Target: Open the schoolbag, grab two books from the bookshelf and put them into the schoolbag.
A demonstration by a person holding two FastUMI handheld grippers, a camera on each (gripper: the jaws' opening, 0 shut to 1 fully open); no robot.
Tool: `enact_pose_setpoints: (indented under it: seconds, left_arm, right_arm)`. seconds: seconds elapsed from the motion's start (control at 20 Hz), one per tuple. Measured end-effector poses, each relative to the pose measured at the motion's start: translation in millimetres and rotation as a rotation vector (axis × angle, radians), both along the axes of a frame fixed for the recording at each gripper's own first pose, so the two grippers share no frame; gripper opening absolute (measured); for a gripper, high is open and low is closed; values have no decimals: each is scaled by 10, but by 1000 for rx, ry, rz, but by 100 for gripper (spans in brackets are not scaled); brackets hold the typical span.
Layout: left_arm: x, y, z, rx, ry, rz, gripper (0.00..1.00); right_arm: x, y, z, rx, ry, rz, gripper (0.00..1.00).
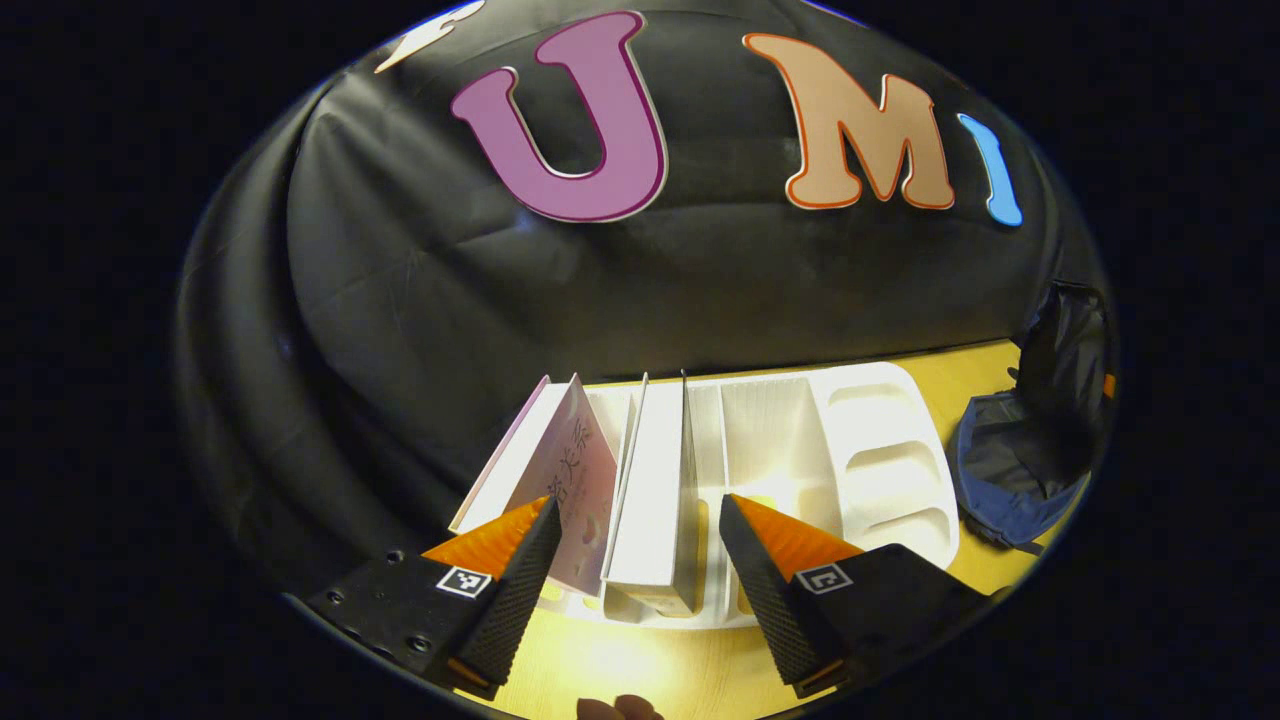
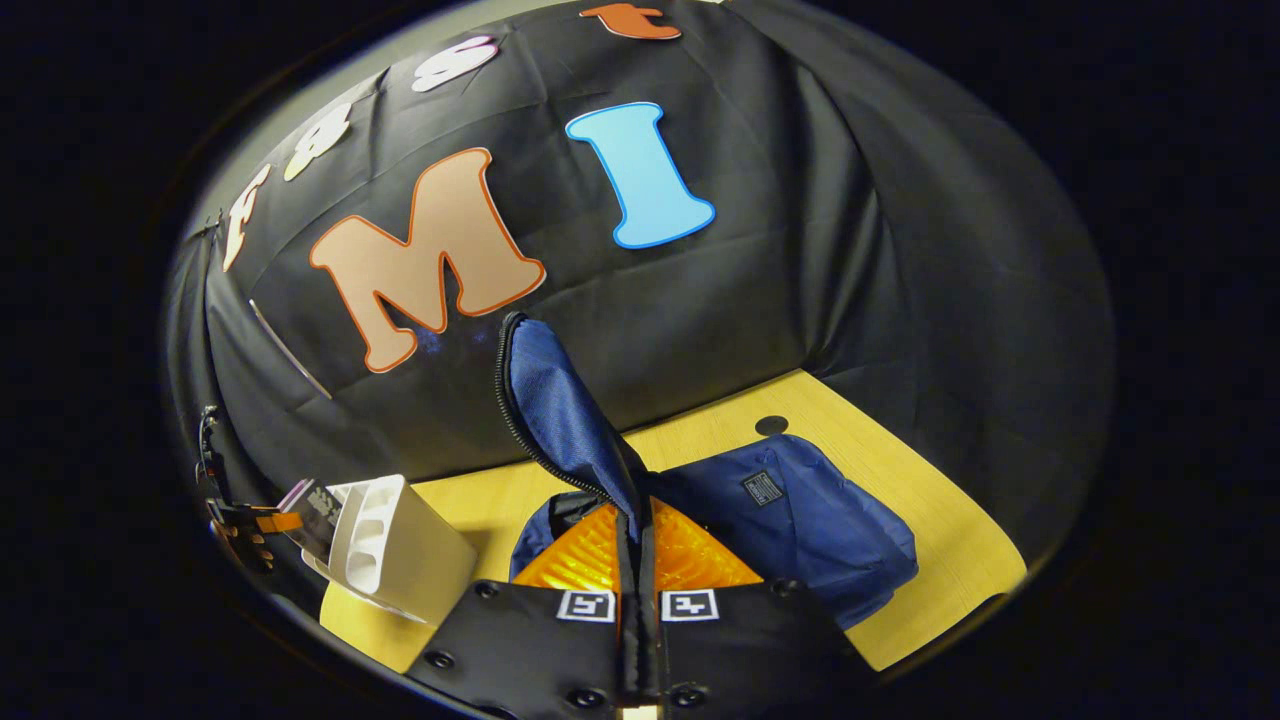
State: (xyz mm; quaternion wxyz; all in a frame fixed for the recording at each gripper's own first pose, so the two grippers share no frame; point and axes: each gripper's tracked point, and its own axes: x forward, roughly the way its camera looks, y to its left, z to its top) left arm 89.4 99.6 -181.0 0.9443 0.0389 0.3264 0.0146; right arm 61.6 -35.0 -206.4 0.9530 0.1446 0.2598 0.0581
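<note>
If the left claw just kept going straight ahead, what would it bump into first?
Probably the upright white book in the white bookshelf: it stands between the open left claw fingers, though depth is hard to judge.

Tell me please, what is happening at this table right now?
A person works with two handheld grippers on a yellow wooden table. The right gripper is shut on the raised flap of a dark blue fabric schoolbag, holding it open. The left gripper is open, its fingers on either side of a white upright book standing in a white plastic bookshelf, beside a leaning pink book. No book is grasped yet.
</note>
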Motion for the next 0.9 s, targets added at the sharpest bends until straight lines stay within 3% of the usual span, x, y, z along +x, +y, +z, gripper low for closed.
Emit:
enact_pose_setpoints:
  seconds: [0.15, 0.65, 0.75, 0.85, 0.9]
  left_arm:
    - [83, 21, -154, -3, 72, -14, 95]
    - [245, -80, -398, 86, 298, -179, 88]
    - [256, -95, -467, 105, 343, -191, 78]
    - [181, -161, -430, 91, 393, -216, 52]
    - [204, -221, -478, 71, 414, -222, 48]
  right_arm:
    - [-5, -7, 6, -9, -1, 2, 3]
    - [-2, -17, 28, -11, -4, -2, 3]
    - [-3, -15, 27, 2, -2, -10, 3]
    - [5, -5, 30, 5, -1, -14, 5]
    - [-2, -7, 24, 4, -1, -11, 3]
